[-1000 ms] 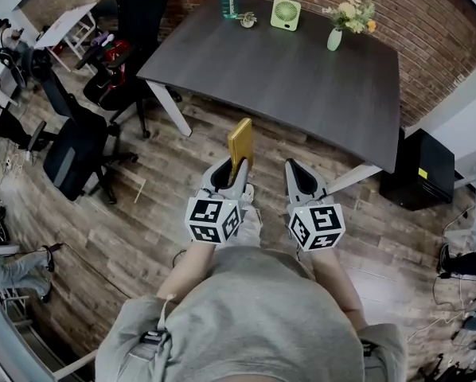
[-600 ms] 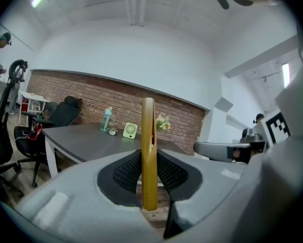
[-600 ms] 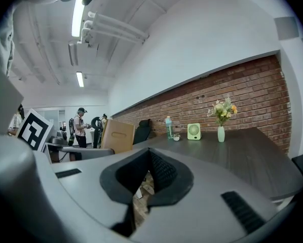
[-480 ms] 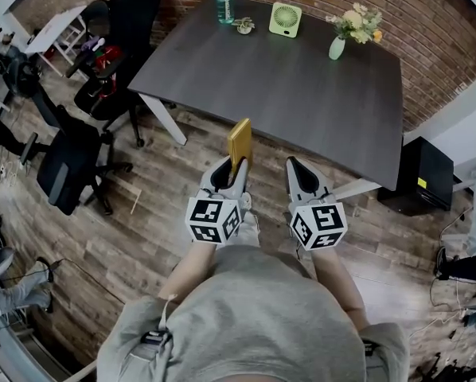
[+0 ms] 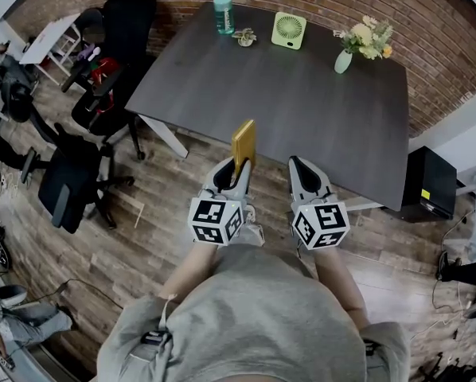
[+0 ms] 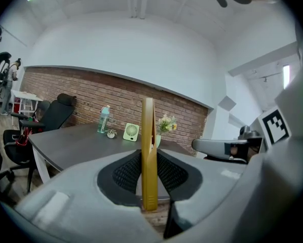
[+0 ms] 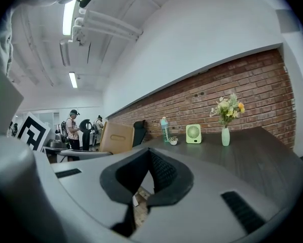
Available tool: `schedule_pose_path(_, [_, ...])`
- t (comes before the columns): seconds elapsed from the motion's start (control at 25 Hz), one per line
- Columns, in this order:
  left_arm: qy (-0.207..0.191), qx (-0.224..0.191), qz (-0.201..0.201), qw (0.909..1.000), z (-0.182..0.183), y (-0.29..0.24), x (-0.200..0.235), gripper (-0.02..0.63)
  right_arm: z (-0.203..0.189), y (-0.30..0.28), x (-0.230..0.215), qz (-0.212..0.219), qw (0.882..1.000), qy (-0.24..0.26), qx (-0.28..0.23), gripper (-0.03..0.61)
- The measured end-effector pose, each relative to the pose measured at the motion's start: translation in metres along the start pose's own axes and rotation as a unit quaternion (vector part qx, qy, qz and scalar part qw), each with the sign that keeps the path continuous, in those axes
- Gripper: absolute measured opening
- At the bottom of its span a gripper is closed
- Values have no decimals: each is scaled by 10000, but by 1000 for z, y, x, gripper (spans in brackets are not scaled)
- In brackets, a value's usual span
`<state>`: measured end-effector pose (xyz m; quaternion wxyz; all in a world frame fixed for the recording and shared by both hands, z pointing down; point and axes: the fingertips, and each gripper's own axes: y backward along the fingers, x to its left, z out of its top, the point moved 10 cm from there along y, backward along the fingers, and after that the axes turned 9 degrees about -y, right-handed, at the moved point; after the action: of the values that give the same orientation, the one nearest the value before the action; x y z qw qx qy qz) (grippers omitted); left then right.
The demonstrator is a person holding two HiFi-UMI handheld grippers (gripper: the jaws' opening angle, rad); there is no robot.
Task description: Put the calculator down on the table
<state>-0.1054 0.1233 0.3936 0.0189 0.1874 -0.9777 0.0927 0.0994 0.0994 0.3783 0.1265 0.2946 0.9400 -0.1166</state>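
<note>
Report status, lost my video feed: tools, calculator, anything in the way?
Left tool clamped on calculator, upright on edge, not yet on table. Right tool shut, empty. Bottle, fan, vase at far edge, no obstruction.

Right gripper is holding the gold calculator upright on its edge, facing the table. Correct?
Not quite: the left gripper holds the calculator upright on its edge, facing the table. The left gripper view shows its jaws clamped on it.

You have the table [image 5: 302, 110] bare across its near and middle stretch. Along its far edge stand a bottle [image 5: 223, 9], a small fan [image 5: 289, 30] and a vase of flowers [image 5: 345, 58]. Office chairs [image 5: 103, 90] crowd its left side.
</note>
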Motion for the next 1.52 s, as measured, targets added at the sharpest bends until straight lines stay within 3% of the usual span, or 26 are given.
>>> schedule_pose_path(0.64, [-47,69,-205,9998,24,-98,67,87,32,-104,-38,-116,9999,-122,-26,2])
schedule_pose_path(1.52, [-80,208,-522,9984,31,-179,120,87,41,-183,-69,-348,9990,-279,-19,2])
